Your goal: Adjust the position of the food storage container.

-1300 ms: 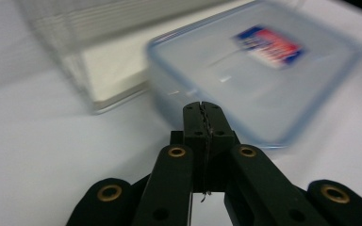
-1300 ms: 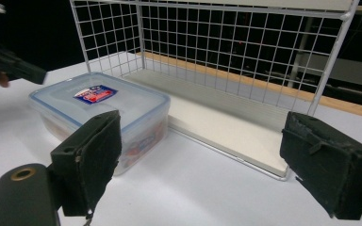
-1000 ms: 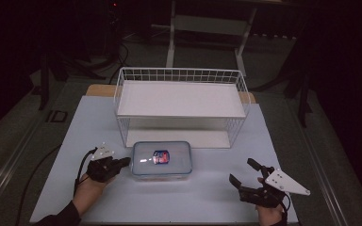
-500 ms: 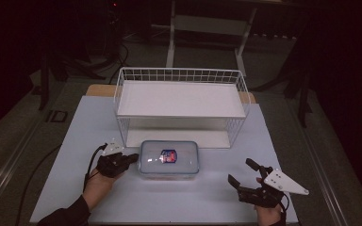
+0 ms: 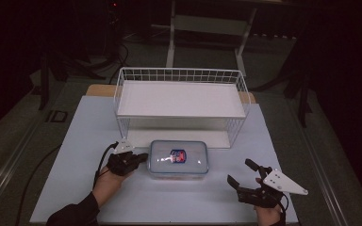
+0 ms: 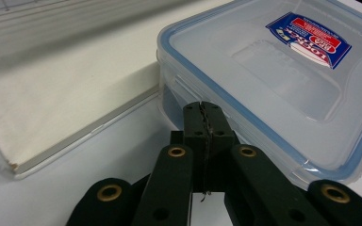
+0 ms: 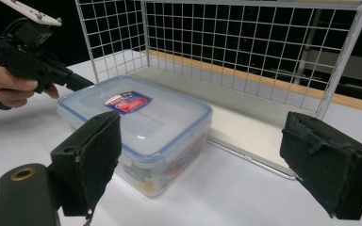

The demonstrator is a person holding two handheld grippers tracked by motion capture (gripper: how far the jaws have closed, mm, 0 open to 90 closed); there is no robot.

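Jaws of the left gripper [image 5: 139, 157] are pressed shut, apparently touching the plastic container [image 5: 178, 159], set on the worktop [image 5: 75, 155] before the wire rack [image 5: 181, 101]. Right gripper [image 5: 245, 175] is held wide apart, nearby.

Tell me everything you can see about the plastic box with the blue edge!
The plastic box is a clear, rounded rectangle with a see-through lid edged in blue. A red and blue sticker sits on the lid. It looks like stiff plastic, shut and lying flat on the white table, just in front of the white wire rack. The left claw, closed, has its tip right against the box's left side. The right claw is open and apart from it.
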